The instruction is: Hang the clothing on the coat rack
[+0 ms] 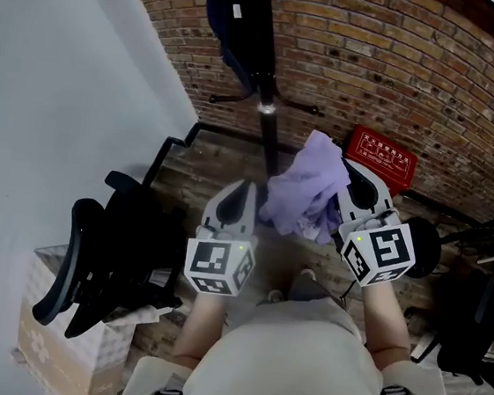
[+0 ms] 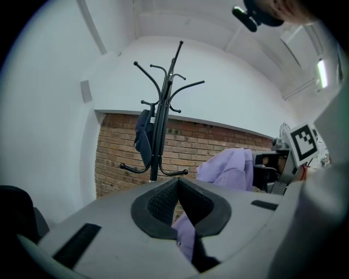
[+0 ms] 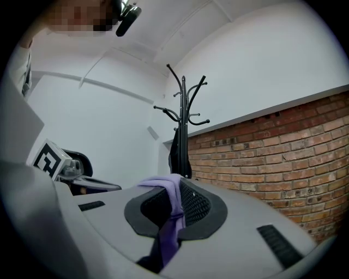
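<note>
Ahead of both claws the coat rack [image 1: 266,106] stands close to the brick wall [image 1: 402,77], with bare floor between its pole and your jaw tips. A white wall [image 1: 56,82] closes in left of the left claw [image 1: 246,190], and a black office chair [image 1: 107,256] sits low on that side. A red box [image 1: 380,156] lies just beyond the right claw [image 1: 352,182]. Your forearms reach forward side by side, both claws pointing towards the rack. The purple garment [image 1: 305,190] bunches between them. The right claw's jaws are clamped on a fold of it, and the left claw's jaws meet at the tips with purple fabric between them. You have one rack, one purple garment and one dark garment [image 1: 221,17] hung on the rack.
</note>
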The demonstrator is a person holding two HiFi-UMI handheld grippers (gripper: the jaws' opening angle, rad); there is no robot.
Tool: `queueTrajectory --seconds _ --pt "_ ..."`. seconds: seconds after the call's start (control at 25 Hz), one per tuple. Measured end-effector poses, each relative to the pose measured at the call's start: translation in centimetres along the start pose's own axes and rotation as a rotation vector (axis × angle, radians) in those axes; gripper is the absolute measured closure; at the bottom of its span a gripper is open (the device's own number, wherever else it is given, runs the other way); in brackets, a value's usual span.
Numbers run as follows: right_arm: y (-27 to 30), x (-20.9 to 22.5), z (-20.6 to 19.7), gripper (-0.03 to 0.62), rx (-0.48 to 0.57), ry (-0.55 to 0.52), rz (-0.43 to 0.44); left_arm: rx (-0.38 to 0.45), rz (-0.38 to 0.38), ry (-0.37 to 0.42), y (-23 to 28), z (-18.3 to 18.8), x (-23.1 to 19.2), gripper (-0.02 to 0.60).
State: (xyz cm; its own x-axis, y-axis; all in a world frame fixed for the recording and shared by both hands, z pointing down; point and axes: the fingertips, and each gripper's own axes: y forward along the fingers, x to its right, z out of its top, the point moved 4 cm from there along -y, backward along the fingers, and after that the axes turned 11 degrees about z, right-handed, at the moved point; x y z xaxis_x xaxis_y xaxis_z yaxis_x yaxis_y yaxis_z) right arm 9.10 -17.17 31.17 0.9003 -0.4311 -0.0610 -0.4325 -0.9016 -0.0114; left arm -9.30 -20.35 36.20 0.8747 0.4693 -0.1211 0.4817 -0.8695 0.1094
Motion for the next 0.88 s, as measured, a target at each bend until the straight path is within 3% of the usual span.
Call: queueTrajectory --seconds 0.32,0.88 --pt "2.9 4.3 0.3 0.58 -0.013 -0.026 0.073 -0.026 0.08 -0.022 4.0 -0.7 -0.1 0.578" --pt "8.3 10.2 0.2 0.58 -0.007 -0.031 0.189 0.006 0.173 -0.034 9.5 0.9 0.4 0.578"
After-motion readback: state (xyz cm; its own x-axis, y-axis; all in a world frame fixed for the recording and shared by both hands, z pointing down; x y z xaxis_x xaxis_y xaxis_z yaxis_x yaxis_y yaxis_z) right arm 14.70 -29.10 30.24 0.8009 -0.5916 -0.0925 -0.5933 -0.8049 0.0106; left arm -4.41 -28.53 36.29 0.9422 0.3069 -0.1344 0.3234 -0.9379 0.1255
